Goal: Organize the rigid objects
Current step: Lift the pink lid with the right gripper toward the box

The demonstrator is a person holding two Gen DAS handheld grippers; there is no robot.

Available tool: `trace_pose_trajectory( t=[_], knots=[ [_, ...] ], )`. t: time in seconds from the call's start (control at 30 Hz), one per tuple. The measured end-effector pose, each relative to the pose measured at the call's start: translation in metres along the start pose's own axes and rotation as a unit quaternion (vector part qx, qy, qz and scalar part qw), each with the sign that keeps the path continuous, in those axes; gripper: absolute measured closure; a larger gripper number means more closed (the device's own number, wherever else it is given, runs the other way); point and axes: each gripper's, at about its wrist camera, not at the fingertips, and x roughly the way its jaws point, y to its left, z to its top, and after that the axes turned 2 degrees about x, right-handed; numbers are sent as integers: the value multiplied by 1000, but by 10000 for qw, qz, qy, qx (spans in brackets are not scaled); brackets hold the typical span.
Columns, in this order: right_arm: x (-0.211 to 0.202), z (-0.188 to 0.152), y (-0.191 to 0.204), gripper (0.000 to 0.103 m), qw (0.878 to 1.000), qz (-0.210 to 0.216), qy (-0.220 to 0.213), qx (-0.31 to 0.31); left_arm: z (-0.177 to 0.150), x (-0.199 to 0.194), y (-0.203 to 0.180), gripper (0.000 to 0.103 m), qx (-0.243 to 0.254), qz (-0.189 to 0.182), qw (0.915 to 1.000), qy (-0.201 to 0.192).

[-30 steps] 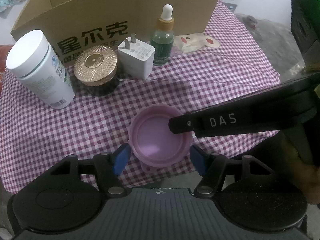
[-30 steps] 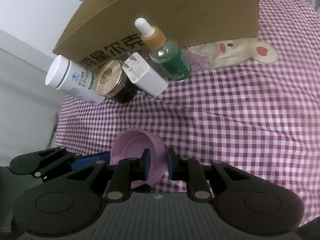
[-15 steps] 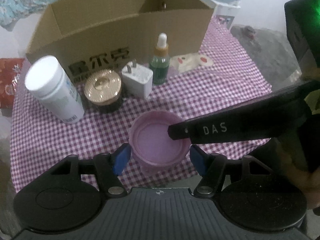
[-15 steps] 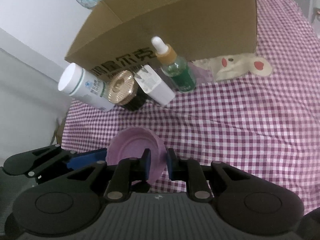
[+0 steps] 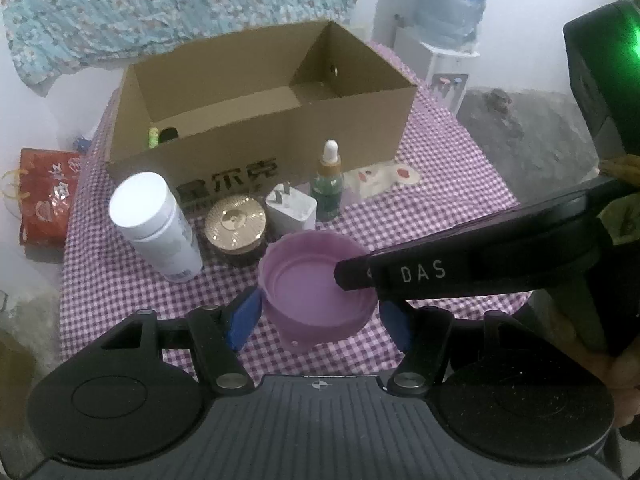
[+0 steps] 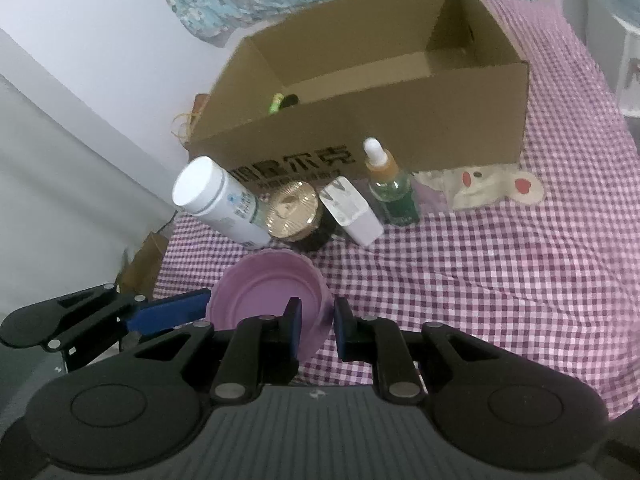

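Note:
A purple collapsible cup (image 5: 312,292) hangs above the checked tablecloth (image 5: 440,200), gripped from two sides. My left gripper (image 5: 318,318) is shut on its outer wall, a blue pad pressing each side. My right gripper (image 6: 318,320) is shut on the cup's rim wall (image 6: 324,312), one finger inside and one outside; its black finger (image 5: 420,272) reaches in from the right in the left wrist view. Behind the cup stand a white bottle (image 5: 156,228), a gold-lidded jar (image 5: 235,224), a white charger plug (image 5: 291,210) and a green dropper bottle (image 5: 329,184).
An open cardboard box (image 5: 280,144) stands behind the row, with a small green and black item (image 5: 160,136) in its left corner. A rabbit-print cloth piece (image 5: 384,178) lies to the right of the dropper bottle. A red bag (image 5: 44,204) sits off the table's left edge.
Both grippers have risen together with the purple cup held between them. The table items look smaller and farther, and the box's inside has come into view.

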Motion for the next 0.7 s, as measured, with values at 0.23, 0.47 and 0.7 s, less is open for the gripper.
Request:
trace_pose_trajectory(
  t=[0.23,0.47,0.7],
  knots=[
    [-12,-1,17,85,9998,-13,-167,-140,3,-17,1,38,-38,71,9997,-226],
    [-22,1,33,85,9989,-21,-324,-330,5,-33,7,38,-111,142,9989,-438],
    [-27,11,46,85,9975,-22,-446,-548,11,-43,14,38,-189,222,9975,-639]
  ],
)
